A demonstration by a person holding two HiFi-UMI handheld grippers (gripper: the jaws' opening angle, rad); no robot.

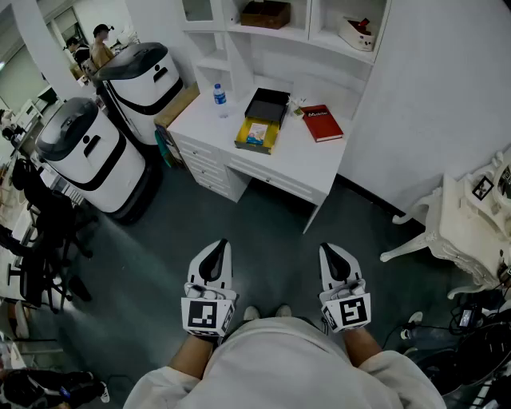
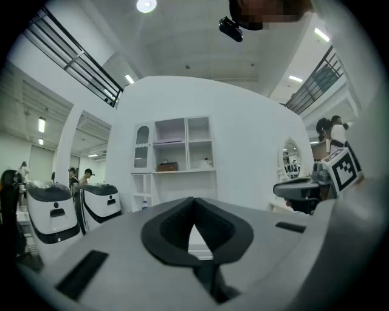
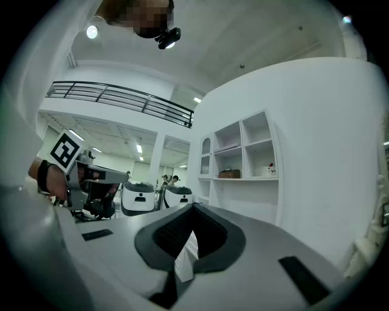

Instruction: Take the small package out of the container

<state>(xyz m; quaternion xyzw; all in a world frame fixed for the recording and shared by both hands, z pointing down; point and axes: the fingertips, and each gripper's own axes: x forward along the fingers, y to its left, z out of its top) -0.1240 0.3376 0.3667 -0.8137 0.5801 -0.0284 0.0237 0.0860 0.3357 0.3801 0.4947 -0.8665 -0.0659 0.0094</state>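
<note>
On the white desk stands a yellow container, and a black lid or tray lies just behind it. A small light package with blue print lies inside the yellow container. Both grippers are held low over the dark floor, well short of the desk, and point toward it. My left gripper is shut and holds nothing, its tips meeting in its own view. My right gripper is likewise shut and empty. The container does not show clearly in either gripper view.
A red book lies right of the container and a water bottle stands to its left. Two white wheeled machines stand left of the desk. A white ornate table is at the right, and shelves rise above the desk.
</note>
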